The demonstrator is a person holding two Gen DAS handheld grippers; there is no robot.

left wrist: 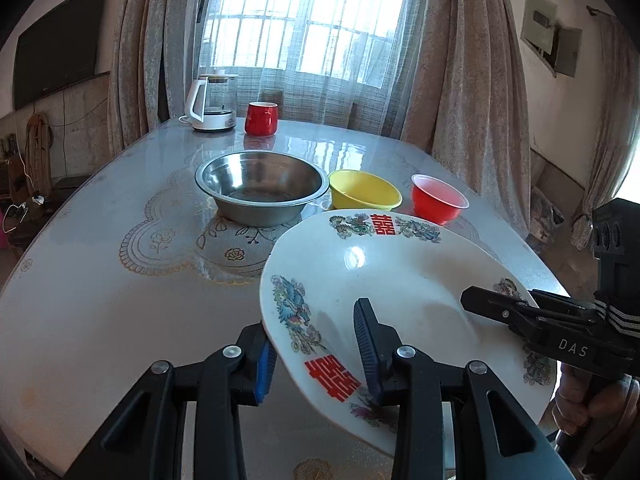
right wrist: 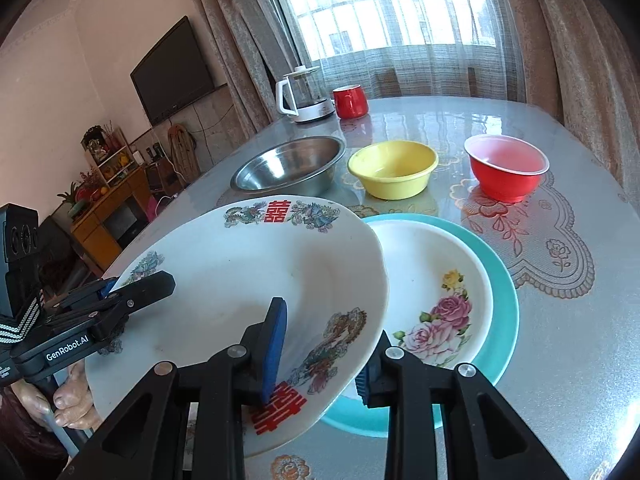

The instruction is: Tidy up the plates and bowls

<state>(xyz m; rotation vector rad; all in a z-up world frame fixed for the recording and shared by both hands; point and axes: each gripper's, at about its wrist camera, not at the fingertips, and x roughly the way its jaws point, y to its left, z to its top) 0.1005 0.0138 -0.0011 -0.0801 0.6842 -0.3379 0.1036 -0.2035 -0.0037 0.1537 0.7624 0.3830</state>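
Together, my left claw [left wrist: 316, 356] and right claw [right wrist: 324, 354] each straddle the dragon plate's [right wrist: 240, 276] rim, jaws not visibly clamped – it hangs tilted over the tabletop's [left wrist: 100, 280] near edge, beside the rose plate [right wrist: 436, 284]; likely stiff, glossy, breakable – rim grips suit it

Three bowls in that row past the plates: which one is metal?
The steel bowl, at the left end of the row. The yellow bowl and red bowl beside it look plastic and are smaller.
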